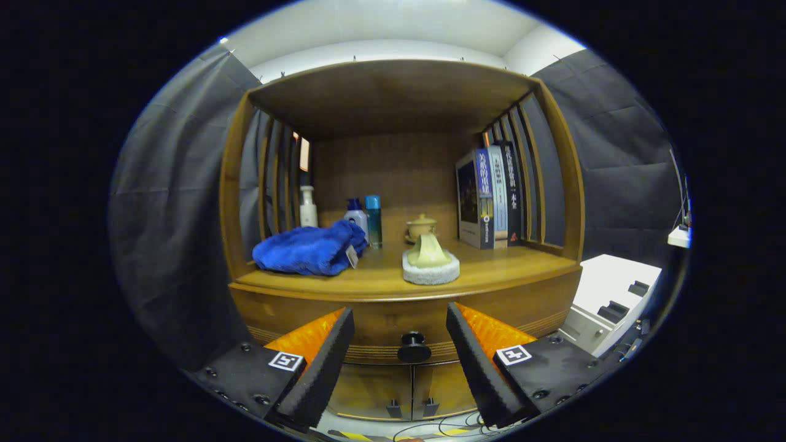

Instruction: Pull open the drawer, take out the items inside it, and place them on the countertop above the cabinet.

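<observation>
A wooden cabinet stands ahead, its drawer front (381, 319) shut, with a round dark knob (413, 347) in the middle. My gripper (400, 334) is open, and the knob sits between and slightly beyond its fingers, untouched. On the countertop (491, 267) above the drawer lie a folded blue towel (310, 248) to the left and a pale object on a round grey pad (430, 263) near the middle. The drawer's inside is hidden.
At the back of the shelf stand a white pump bottle (307, 207), two blue-capped bottles (363, 218), a small lidded cup (421, 226) and upright books (489, 196). Two lower cabinet doors (411, 393) sit under the drawer. A white box (614, 301) is to the right.
</observation>
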{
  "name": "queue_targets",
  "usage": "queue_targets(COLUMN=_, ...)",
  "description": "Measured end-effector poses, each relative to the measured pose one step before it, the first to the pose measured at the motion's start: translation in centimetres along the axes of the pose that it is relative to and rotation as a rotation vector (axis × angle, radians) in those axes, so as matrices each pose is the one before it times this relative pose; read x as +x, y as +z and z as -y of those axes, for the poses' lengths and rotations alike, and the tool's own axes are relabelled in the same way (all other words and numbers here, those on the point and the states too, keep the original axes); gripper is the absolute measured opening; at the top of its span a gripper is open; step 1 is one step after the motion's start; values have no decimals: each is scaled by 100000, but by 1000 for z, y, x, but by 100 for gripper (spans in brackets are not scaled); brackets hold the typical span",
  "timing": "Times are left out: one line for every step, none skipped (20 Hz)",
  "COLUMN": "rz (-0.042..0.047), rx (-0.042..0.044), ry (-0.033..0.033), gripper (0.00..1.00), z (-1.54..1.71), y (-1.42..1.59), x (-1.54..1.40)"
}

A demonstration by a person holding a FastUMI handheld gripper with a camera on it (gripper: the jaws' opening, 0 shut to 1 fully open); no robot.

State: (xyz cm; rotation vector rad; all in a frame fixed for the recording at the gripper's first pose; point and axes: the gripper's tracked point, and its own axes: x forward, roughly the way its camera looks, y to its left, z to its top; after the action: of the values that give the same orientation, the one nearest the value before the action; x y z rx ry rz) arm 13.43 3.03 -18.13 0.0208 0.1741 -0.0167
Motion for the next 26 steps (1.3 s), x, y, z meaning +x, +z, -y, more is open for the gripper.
queue_targets(rz=1133, rx=-527, ry=865, gripper=98, z=-113, y=1097, x=-1564)
queue_targets(rz=1567, rx=-768, ry=457, gripper=98, z=-67, y=1054, x=-1528)
queue_targets(rz=1453, rx=-1041, ry=148, gripper=98, z=53, y=989, x=-1476)
queue_targets(rz=1072, rx=-446, ry=249, gripper=98, z=105, y=929, x=-1567)
queue_targets(rz=515, rx=551, ry=882, gripper=98, z=-328, y=659, x=-1682)
queue_targets(rz=-460, rx=526, ry=1661, gripper=98, z=-394, y=416, x=-1495)
queue_targets(rz=-635, rx=534, ry=933, gripper=98, z=-282, y=297, x=-1474)
queue_targets(rz=-273, rx=-48, ry=1018, gripper=98, z=-260, y=343, x=-1310)
queue_targets(rz=-101, rx=-622, ry=462, gripper=98, z=-148, y=403, x=-973)
queue_targets(rz=-119, rx=-785, ry=-132, gripper=98, z=17, y=213, x=-925)
queue_targets(rz=237, rx=-406, ry=39, gripper=98, z=-84, y=235, x=-775)
queue_targets(rz=453, rx=-97, ry=293, gripper=98, z=-40, y=158, x=-680)
queue_targets(rz=93, rx=424, ry=252, gripper=98, z=-164, y=60, x=-800)
queue_targets(rz=280, rx=587, ry=528, gripper=98, z=-162, y=12, x=-538)
queue_targets(rz=719, rx=498, ry=-252, gripper=98, z=53, y=54, x=-458)
queue_targets(rz=1070, rx=314, ry=-879, gripper=98, z=334, y=252, x=-337)
queue_targets(rz=851, rx=127, ry=-553, gripper=98, z=365, y=155, x=-262)
queue_targets(rz=-77, rx=304, ry=-371, gripper=98, z=268, y=-13, x=-53)
queue_targets(rz=-522, rx=788, ry=124, gripper=98, z=89, y=-33, x=-286)
queue_targets(rz=-146, rx=1157, ry=-85, gripper=98, z=214, y=-72, x=-218)
queue_targets(rz=552, rx=605, ry=-515, gripper=98, z=307, y=287, x=-67)
queue_targets(rz=500, rx=-156, ry=-467, gripper=98, z=393, y=229, x=-85)
queue_targets(rz=513, rx=-559, ry=-486, gripper=98, z=347, y=196, x=-93)
queue_targets(rz=835, rx=-835, ry=-733, gripper=98, z=276, y=285, x=-112)
queue_targets(rz=749, rx=-603, ry=-1040, gripper=98, z=327, y=222, x=36)
queue_targets(rz=688, rx=-215, ry=-598, gripper=98, z=193, y=169, x=36)
